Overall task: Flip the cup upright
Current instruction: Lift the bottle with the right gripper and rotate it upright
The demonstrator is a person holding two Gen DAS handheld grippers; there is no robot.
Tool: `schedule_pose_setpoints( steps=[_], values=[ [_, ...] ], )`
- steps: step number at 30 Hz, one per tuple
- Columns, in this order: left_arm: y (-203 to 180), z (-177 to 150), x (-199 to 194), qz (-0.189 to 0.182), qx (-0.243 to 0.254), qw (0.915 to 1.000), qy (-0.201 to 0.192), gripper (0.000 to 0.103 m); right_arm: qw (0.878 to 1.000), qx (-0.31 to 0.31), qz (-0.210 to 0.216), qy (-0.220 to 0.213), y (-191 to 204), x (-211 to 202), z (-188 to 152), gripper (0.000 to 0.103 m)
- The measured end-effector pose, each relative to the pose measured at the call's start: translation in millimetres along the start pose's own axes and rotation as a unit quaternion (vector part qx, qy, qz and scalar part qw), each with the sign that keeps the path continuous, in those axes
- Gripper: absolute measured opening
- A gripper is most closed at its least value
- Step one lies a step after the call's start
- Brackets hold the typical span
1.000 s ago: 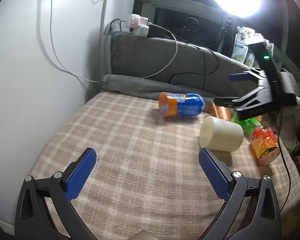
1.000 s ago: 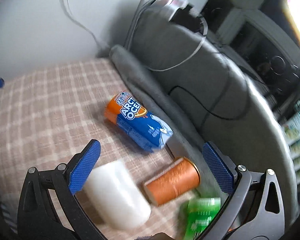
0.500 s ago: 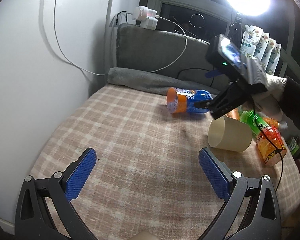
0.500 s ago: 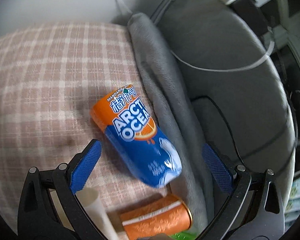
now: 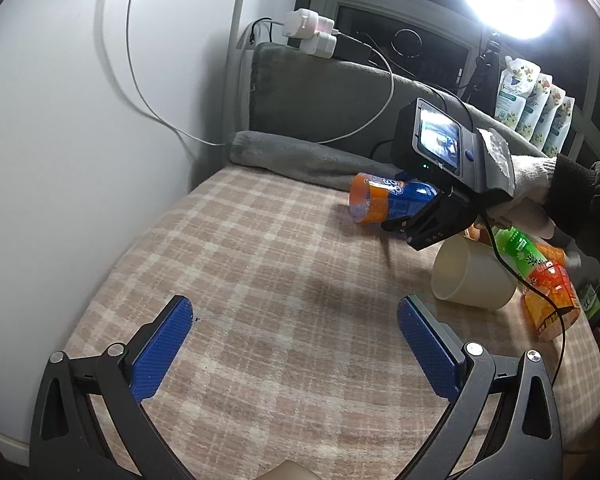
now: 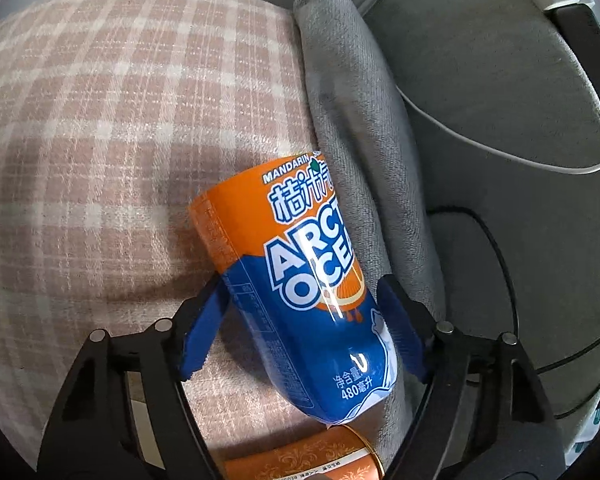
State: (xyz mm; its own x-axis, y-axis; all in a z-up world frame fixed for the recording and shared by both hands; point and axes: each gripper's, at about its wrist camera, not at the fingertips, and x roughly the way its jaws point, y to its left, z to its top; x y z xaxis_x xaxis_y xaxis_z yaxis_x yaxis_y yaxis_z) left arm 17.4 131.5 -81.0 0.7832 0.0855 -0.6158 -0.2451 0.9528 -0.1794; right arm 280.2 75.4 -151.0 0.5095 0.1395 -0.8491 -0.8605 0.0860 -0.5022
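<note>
An orange and blue Arctic Ocean cup [image 6: 304, 280] lies on its side on the plaid bed cover [image 6: 100, 120], against a grey rolled blanket [image 6: 352, 120]. My right gripper [image 6: 300, 332] straddles its blue part, blue pads close to or touching both sides. In the left wrist view the same cup [image 5: 384, 202] lies at the far side with the right gripper [image 5: 424, 220] over it. A cream cup [image 5: 470, 276] lies on its side to the right. My left gripper [image 5: 296, 348] is open and empty, low over the cover.
An orange can [image 6: 300, 460] lies just below the Arctic Ocean cup. A green bottle [image 5: 520, 244] and an orange snack cup [image 5: 552, 300] lie at the right edge. A grey cushion [image 5: 320, 104], cables and a wall stand behind.
My right gripper has moved down onto the Arctic Ocean cup and its jaws have narrowed around it. The left gripper has stayed open in place.
</note>
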Motion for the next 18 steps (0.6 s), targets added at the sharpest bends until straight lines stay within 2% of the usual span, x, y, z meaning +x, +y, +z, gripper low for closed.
schedule_pose_setpoints(
  steps=[4,8,18],
  values=[
    [1.2,0.8,-1.2,0.000,-0.002,1.0000,-0.002,0.102,1.000,0.004,-0.004,-0.005,-2.1,-0.3,-4.4,0.073],
    [1.2,1.0,-4.9,0.000,-0.002,1.0000,-0.007,0.102,1.000,0.022,-0.010,-0.019,-7.8,-28.5,-1.9,0.069],
    [-5.1,1.4,-23.1,-0.005,0.006,0.9996,-0.026,0.102,0.990,0.098,-0.002,-0.099,-29.9,-105.0,-7.6,0.066]
  ],
)
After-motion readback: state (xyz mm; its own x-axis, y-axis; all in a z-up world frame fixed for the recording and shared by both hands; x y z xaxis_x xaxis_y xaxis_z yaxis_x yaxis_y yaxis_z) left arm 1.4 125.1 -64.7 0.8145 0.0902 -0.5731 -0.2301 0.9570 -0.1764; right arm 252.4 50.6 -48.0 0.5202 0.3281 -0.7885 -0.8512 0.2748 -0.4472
